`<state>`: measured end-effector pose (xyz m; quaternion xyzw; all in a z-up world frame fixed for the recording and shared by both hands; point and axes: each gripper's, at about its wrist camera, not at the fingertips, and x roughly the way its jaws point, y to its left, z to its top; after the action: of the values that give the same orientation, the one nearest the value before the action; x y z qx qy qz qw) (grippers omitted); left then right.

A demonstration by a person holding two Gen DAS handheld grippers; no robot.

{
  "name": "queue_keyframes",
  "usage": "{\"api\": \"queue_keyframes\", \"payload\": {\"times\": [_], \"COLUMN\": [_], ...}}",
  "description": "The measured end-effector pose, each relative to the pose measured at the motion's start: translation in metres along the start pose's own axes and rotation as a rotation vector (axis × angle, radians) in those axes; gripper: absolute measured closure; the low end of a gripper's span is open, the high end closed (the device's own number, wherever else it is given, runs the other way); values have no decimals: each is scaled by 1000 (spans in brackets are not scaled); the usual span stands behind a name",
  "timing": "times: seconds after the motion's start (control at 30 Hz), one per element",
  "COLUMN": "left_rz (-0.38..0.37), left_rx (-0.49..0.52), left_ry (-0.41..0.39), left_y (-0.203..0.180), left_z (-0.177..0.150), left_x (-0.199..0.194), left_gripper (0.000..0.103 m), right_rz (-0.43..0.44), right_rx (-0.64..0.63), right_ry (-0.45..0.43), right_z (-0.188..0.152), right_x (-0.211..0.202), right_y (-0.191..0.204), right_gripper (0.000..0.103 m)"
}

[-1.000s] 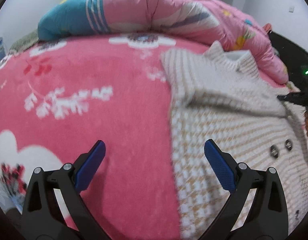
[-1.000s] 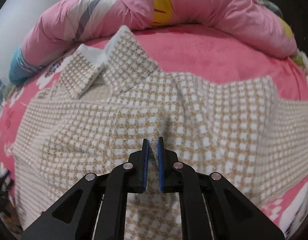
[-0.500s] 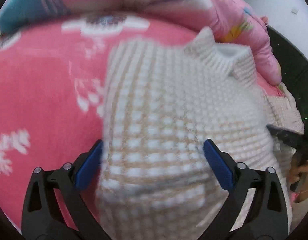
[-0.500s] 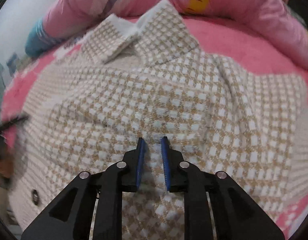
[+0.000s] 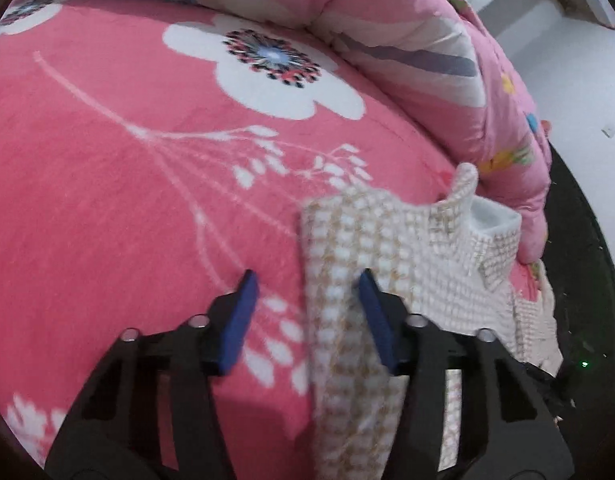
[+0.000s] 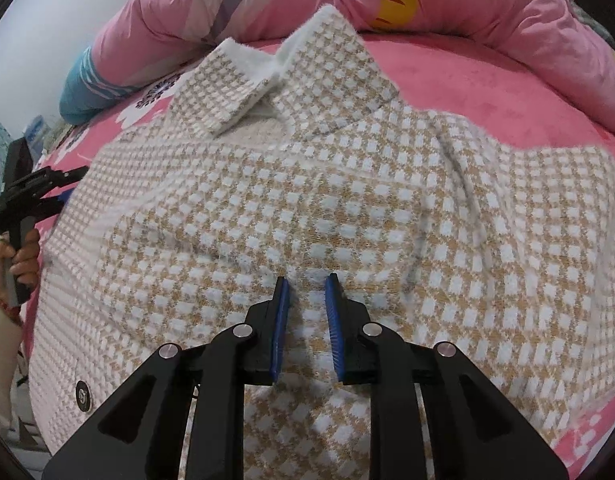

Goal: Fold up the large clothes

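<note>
checked jacket lies flat, collar pointing at the quilt; both grippers' jaws apart.

Checked cardigan — seemingly flat, collar up

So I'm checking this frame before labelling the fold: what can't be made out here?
- Left wrist view: whether the left hand-held gripper pinches the checked jacket; its edge is motion-blurred between the jaws.
- Right wrist view: the jacket's hem, cut off by the bottom edge and hidden by the right hand-held gripper.
- Right wrist view: the marking on the button, too small.
- Neither view shows the jacket's right cuff, cut off at the frame edge.
</note>
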<state>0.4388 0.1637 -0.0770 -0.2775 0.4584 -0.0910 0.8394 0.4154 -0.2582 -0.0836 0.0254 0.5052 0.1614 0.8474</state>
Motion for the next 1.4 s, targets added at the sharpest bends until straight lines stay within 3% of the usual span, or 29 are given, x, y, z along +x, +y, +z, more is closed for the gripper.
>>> {"api": "queue_keyframes", "payload": {"times": [0.13,0.23,0.33,0.4,0.47,0.53,0.63,0.7,0.8,0.9,0.93,1.0,1.07,1.17,1.3,1.37,1.4], "left_rz": [-31,-30,49,161,260,329,305,265,214,131,118,191,182,175,196,199,206], "left_rx": [0,6,141,290,335,311,260,243,300,368,362,344,356,297,397,410,403], "left_ry": [24,-2,-112,-177,-152,-61,-124,-176,-197,-117,-54,39,-7,-38,-113,-108,-96], "left_y": [-4,-7,-34,-62,-66,-51,-41,-44,-62,-83,-84,-74,-70,-74,-107,-122,-125], "left_z": [1,-2,-8,-16,-17,-16,-14,-13,-21,-42,-51,-67,-73,-67,-73,-74,-75], "left_x": [16,9,-20,-31,-16,15,5,-19,-45,-48,-37,-2,0,-18,-39,-33,-28], "left_gripper": [70,87,93,93,93,88,74,76,76,71,69,67,67,68,49,38,32], "right_rz": [3,-3,-16,-34,-45,-47,-50,-55,-74,-72,-71,-101,-73,-78,-101,-92,-93], "right_rx": [2,-2,-11,-28,-39,-35,-40,-52,-86,-124,-126,-126,-112,-64,-117,-100,-95], "right_ry": [-4,-7,-8,-9,-13,-17,-17,-11,-51,-62,-35,27,24,35,-16,-16,-11], "right_z": [0,1,0,1,1,1,1,3,5,3,2,-2,-1,7,16,21,23], "right_x": [0,0,-2,-1,1,1,-1,-4,-23,-28,-20,3,5,-11,-28,-20,-13], "right_y": [0,-1,1,3,5,5,5,6,13,21,21,17,11,9,20,21,22], "right_gripper": [83,83,83,83,83,83,83,83,82,82,82,79,79,78,75,66,54]}}
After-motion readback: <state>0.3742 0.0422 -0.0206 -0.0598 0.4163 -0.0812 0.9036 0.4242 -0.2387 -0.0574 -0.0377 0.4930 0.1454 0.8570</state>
